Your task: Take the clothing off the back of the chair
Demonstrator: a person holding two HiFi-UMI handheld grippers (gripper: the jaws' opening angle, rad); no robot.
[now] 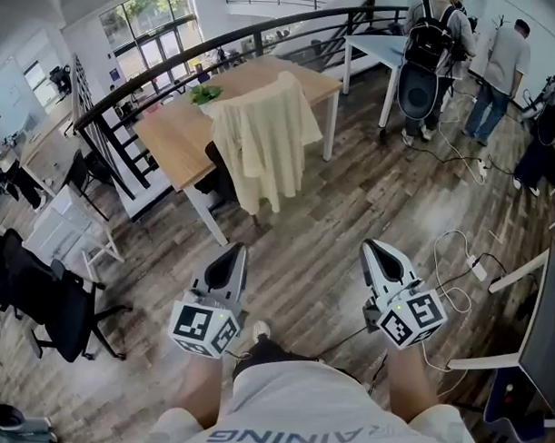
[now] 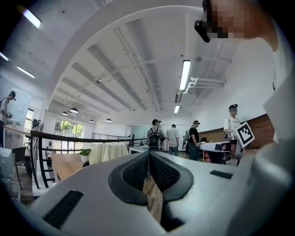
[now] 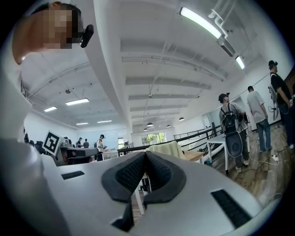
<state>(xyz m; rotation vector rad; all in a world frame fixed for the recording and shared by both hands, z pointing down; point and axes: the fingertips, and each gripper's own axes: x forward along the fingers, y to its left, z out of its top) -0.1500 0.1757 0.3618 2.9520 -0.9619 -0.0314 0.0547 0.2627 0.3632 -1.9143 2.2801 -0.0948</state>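
Head view, clothing (image 1: 262,138) draped full-length, gripper views, only its top

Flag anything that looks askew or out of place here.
Nothing looks spilled or broken. The pale garment hangs lopsided over the chair at the wooden table, and a loose white cable sprawls across the floor on the right.
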